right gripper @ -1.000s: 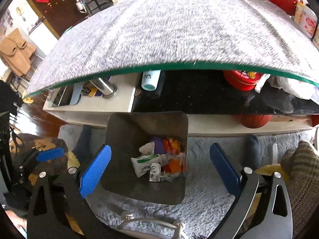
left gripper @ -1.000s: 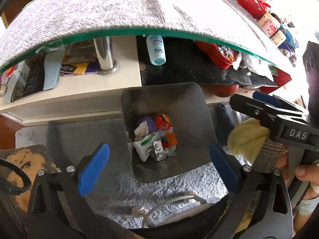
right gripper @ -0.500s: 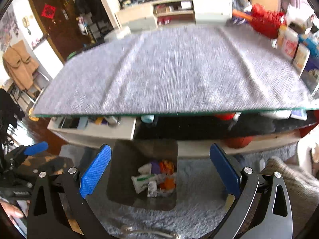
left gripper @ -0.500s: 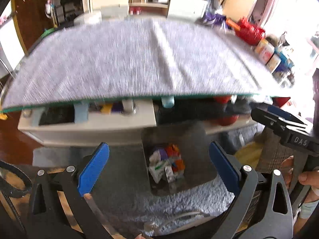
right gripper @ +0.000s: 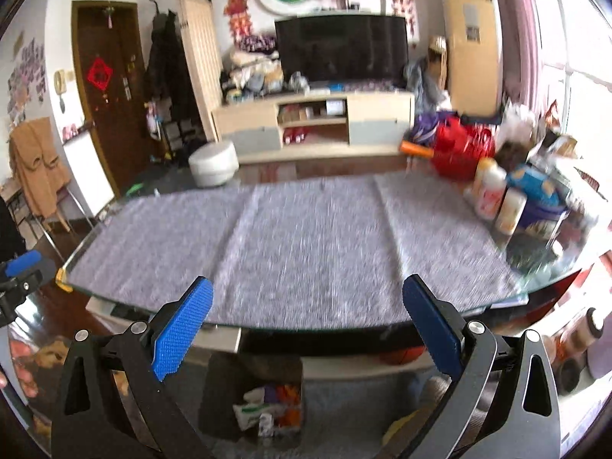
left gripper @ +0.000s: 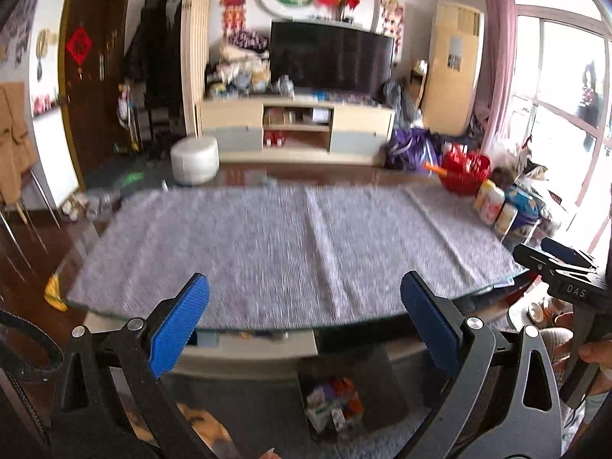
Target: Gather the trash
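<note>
Blue-padded left claw (left gripper: 304,317) and right claw (right gripper: 306,319) gape, empty.

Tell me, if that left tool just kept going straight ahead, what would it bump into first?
Probably the grey cloth covering the glass table. The left tool is open and empty, aimed about at the near table edge; depth is unclear, so it might skim just over it.

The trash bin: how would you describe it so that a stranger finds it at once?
Find the glass table under the grey cloth. Below its near edge, on the carpet, stands the trash bin, dark and square. It alone holds crumpled wrappers.
</note>
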Demonstrator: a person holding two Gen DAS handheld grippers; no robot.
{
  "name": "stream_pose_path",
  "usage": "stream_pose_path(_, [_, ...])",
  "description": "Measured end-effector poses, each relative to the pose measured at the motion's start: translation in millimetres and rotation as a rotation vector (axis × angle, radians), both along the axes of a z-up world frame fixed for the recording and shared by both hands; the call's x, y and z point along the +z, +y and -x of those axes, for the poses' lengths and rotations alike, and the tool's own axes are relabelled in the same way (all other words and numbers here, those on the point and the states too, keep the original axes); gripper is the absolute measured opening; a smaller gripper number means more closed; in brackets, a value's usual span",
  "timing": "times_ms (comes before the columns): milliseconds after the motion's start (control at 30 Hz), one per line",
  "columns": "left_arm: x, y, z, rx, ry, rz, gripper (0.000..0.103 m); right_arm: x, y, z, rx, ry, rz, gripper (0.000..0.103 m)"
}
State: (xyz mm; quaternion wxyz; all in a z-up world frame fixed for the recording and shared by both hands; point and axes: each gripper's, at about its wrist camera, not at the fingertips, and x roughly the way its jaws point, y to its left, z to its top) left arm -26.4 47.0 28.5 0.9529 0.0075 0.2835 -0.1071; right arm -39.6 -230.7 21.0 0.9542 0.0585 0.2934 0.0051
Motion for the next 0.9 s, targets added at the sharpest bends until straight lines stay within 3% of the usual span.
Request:
stream_pose_path(100, [22.2, -1.8, 10.4, 0.043, -0.072, -0.031, 0.095, 14.5, 2.1, 6.8, 0.002, -0.039, 0.005, 0.1])
stream_pose_path(333, [47.6, -0.4, 26.8, 0.066, -0.147, -0.012, 0.095, 32.0, 9.4, 23.5, -0.017, -0.116, 0.049, 0.1])
stream_pose_path(667, [40.8, -3.4, 42.5, 0.085, -0.158, 0.002, 0.095, 49.6, 8.0, 55.9, -0.099, -0.22, 0.067, 0.1])
stream_pose_path(900, [32.4, -5.6, 45.3, 0.106, -0.158, -0.027, 0.095, 44.2, 18.1, 58.1, -0.069, -0.217, 0.073, 0.1])
